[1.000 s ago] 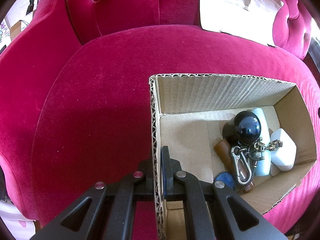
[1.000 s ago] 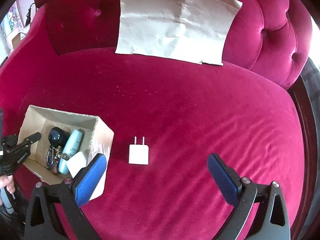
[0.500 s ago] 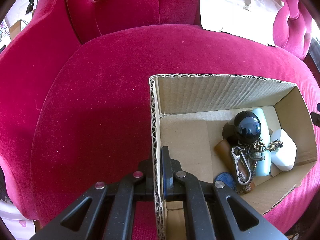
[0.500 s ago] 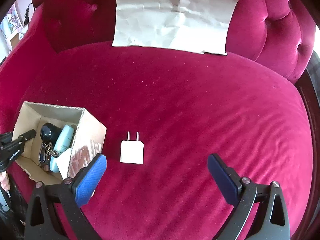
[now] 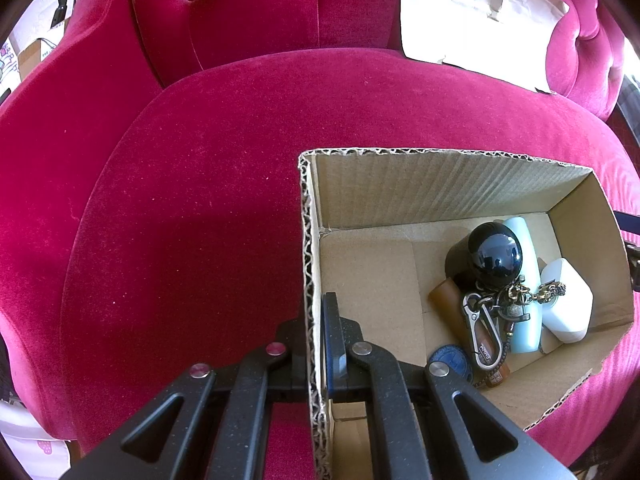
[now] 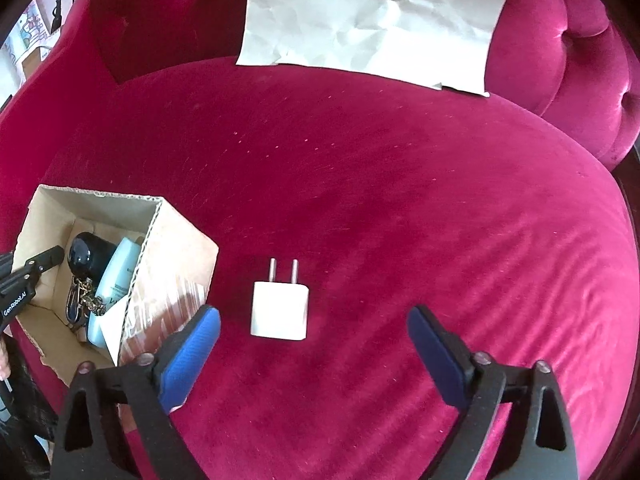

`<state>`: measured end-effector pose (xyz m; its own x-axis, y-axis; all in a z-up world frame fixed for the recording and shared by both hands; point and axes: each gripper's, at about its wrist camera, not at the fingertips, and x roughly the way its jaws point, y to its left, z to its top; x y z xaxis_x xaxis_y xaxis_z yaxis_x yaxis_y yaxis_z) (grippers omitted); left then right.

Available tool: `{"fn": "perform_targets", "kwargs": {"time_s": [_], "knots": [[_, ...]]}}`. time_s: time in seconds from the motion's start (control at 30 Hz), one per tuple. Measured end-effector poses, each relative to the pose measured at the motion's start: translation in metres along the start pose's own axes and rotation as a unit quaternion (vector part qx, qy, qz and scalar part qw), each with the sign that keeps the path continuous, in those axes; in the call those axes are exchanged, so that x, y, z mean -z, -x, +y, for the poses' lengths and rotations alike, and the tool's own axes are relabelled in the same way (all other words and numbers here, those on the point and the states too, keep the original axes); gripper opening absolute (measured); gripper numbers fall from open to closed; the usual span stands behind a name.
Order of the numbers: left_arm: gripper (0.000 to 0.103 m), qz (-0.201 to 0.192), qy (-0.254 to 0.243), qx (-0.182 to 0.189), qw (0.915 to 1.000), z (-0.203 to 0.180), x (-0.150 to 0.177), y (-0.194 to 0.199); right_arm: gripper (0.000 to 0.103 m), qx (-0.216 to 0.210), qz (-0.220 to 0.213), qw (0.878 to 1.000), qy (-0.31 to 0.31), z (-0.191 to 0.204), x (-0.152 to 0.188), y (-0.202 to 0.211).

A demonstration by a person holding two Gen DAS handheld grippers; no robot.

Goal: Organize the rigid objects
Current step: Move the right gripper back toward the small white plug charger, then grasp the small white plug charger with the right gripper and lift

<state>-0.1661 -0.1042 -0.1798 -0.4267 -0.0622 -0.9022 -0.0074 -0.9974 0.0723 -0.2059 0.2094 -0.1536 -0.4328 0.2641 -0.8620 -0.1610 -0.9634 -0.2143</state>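
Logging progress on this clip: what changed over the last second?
The right gripper came down toward the charger, its jaws just starting to close, nothing gripped yet. The left gripper stays clamped on the box wall; the box contents are unchanged.

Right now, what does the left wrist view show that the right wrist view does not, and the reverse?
Left wrist only: the left gripper shut on the cardboard box wall, plus a blue disc and brown piece inside. Right wrist only: the white plug adapter flat on the sofa seat, prongs pointing away, ahead of the right gripper, whose jaws have just been closing a little with nothing between them. Both: the box, black ball, pale blue bottle, keychain, paper sheet.
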Motion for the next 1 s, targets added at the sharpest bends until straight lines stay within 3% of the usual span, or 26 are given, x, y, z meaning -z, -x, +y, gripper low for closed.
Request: {"fn": "perform_targets", "kwargs": {"time_s": [0.1, 0.37, 0.53, 0.63, 0.8, 0.87, 1.0], "knots": [[0.004, 0.000, 0.001, 0.001, 1.0000, 0.005, 0.000, -0.001, 0.089, -0.011, 0.002, 1.000, -0.005, 0.000, -0.001, -0.002], [0.004, 0.000, 0.000, 0.000, 1.0000, 0.013, -0.005, -0.004, 0.066, -0.045, 0.002, 0.999, -0.006, 0.007, -0.001, -0.002], [0.004, 0.000, 0.000, 0.000, 1.0000, 0.014, -0.005, -0.005, 0.065, -0.045, 0.001, 0.999, -0.014, 0.005, 0.001, -0.001], [0.004, 0.000, 0.000, 0.000, 1.0000, 0.015, -0.005, -0.004, 0.054, -0.044, 0.001, 0.999, -0.018, 0.005, -0.002, -0.002], [0.004, 0.000, 0.000, 0.000, 1.0000, 0.012, -0.006, -0.005, 0.045, -0.038, 0.013, 0.999, -0.008, 0.010, -0.001, -0.008], [0.004, 0.000, 0.000, 0.000, 1.0000, 0.012, -0.006, -0.005, 0.029, -0.038, 0.015, 0.999, -0.004, 0.012, -0.001, -0.010], [0.004, 0.000, 0.000, 0.000, 1.0000, 0.011, -0.007, -0.005, 0.029, -0.033, 0.009, 0.999, 0.006, 0.018, -0.001, -0.007]]}}
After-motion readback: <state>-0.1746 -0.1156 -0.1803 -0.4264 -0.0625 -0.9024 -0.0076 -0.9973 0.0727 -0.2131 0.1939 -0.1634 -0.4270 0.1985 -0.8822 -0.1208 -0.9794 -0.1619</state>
